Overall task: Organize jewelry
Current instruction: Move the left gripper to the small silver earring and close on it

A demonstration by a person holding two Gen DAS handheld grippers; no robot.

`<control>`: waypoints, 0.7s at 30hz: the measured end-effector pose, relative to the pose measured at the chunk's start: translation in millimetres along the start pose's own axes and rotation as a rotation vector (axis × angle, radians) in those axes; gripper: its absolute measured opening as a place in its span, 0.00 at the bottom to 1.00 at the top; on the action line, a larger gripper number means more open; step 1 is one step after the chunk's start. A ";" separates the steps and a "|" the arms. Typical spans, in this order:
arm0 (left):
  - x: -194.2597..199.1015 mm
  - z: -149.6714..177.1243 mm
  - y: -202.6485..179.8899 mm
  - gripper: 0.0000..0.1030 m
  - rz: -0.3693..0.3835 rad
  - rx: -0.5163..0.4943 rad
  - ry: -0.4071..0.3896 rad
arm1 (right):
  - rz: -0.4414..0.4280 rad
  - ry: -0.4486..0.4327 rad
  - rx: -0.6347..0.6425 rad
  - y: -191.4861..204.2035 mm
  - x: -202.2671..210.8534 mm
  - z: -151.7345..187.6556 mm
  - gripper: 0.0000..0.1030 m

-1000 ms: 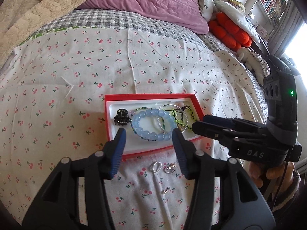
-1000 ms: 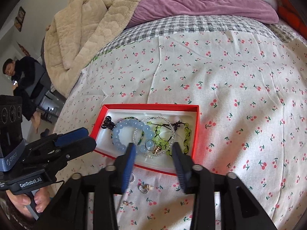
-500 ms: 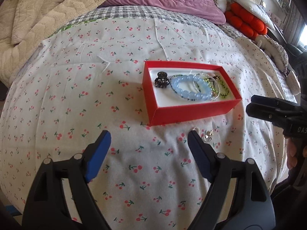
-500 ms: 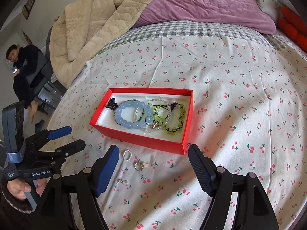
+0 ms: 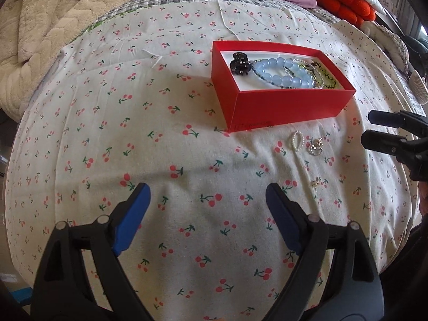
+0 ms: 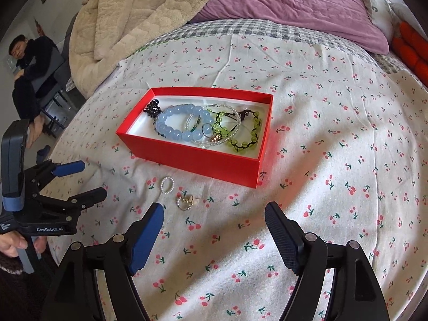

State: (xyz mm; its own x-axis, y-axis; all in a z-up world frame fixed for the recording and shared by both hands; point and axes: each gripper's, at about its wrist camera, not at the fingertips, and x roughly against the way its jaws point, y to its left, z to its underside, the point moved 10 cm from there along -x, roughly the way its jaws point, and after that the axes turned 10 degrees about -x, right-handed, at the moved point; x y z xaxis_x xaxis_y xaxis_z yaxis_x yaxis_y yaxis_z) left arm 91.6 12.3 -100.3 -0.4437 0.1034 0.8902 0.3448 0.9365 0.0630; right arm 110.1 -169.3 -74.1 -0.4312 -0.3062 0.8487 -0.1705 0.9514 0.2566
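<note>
A red box (image 5: 289, 107) (image 6: 198, 157) sits on the cherry-print bedspread. It holds a blue bead bracelet (image 5: 286, 76) (image 6: 182, 123), a black hair claw (image 5: 240, 64), a green bead bracelet (image 6: 243, 131) and clear bead strands. In front of the box lie a small pearl ring (image 5: 297, 140) (image 6: 167, 184), a silver ring (image 5: 316, 147) (image 6: 185, 202) and a tiny earring (image 5: 317, 180). My left gripper (image 5: 207, 206) (image 6: 80, 179) is open and empty, well short of the box. My right gripper (image 6: 214, 226) (image 5: 374, 125) is open and empty, just short of the rings.
A beige blanket (image 6: 139, 18) and a purple pillow (image 6: 289, 2) lie at the back of the bed. Orange cushions (image 5: 345, 2) sit at the far right. A person (image 6: 26, 67) sits beside the bed at the left.
Both grippers have pulled back from the box and opened wide. The box now looks farther away in both views.
</note>
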 end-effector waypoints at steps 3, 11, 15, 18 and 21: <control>-2.2 4.1 -12.4 0.85 0.023 -0.040 -0.001 | 0.006 0.011 0.008 -2.0 -3.3 7.7 0.77; -2.6 1.2 -68.7 0.84 0.176 -0.162 -0.025 | 0.035 0.024 0.024 -14.8 -7.5 21.8 0.77; -7.9 -1.9 -94.1 0.54 0.245 -0.209 -0.009 | 0.031 0.034 0.016 -18.9 -8.5 26.0 0.77; -16.9 -2.3 -107.3 0.48 0.255 -0.233 0.011 | 0.030 0.033 0.028 -19.2 -7.5 27.1 0.77; -20.4 -4.9 -114.3 0.42 0.258 -0.240 0.008 | 0.016 0.037 0.022 -19.1 -7.5 27.1 0.77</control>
State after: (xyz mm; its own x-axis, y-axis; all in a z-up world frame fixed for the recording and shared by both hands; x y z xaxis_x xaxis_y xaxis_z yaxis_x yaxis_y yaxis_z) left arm 65.2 -98.4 -123.4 -0.3110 0.3227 0.8939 0.6295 0.7746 -0.0606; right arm 92.6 -186.1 -97.9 -0.4011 -0.2891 0.8692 -0.1832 0.9550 0.2331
